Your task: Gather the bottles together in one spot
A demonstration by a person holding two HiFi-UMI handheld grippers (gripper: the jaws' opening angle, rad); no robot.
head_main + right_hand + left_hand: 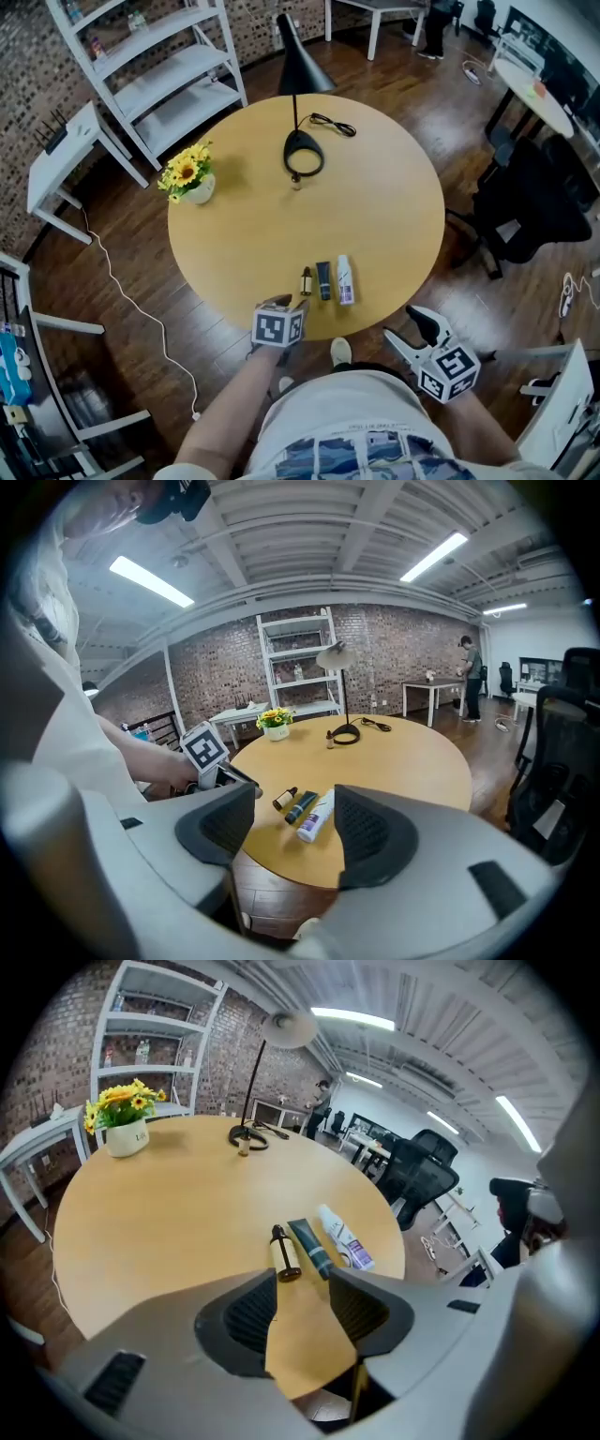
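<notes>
Three bottles lie side by side near the round table's front edge: a small brown bottle (306, 280), a dark teal tube (323, 279) and a white bottle (345, 279). A fourth small bottle (297, 183) stands by the lamp base at the far side. My left gripper (281, 303) hovers over the front edge just short of the brown bottle (285, 1255), open and empty. My right gripper (410, 330) is off the table to the right, open and empty, facing the white bottle (317, 817) and the teal tube (302, 806).
A black desk lamp (302, 155) with its cord and a vase of yellow flowers (190, 175) stand on the table (394, 187). A white shelf unit (159, 66) lies beyond and a black office chair (525, 202) at the right.
</notes>
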